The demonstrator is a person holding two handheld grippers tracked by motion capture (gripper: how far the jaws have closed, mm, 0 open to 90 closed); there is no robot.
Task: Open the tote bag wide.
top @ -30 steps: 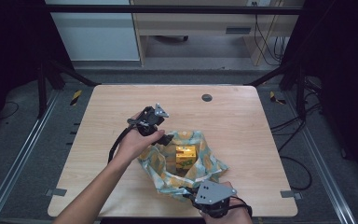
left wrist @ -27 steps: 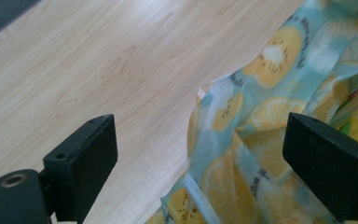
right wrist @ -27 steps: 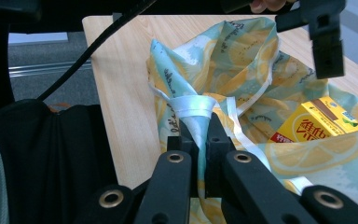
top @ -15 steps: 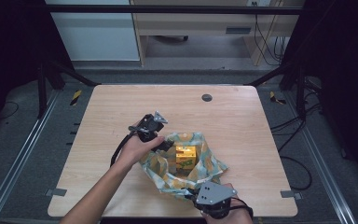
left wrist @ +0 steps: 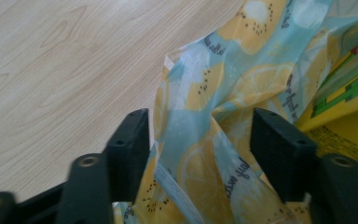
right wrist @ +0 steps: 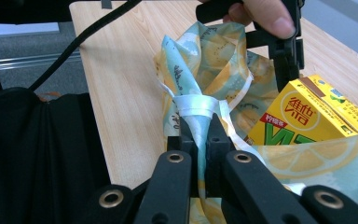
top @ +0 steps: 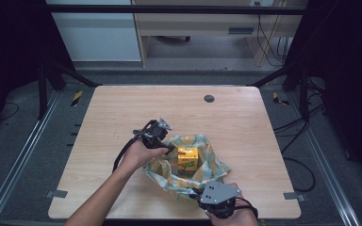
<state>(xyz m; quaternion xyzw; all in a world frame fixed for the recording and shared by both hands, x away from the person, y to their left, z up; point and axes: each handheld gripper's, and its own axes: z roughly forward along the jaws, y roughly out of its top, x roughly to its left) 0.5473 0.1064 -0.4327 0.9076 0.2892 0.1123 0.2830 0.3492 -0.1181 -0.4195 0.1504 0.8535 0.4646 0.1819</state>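
Your right gripper [right wrist: 200,133] is clamped on the bag [right wrist: 214,60], a grip the high view hides. Your left gripper [left wrist: 200,140] has just been closing, jaws apart around a fold, the carton [right wrist: 307,116] just beyond.

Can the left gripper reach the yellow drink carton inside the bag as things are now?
Probably not directly: the bag's cloth lies bunched between the left gripper and the carton.
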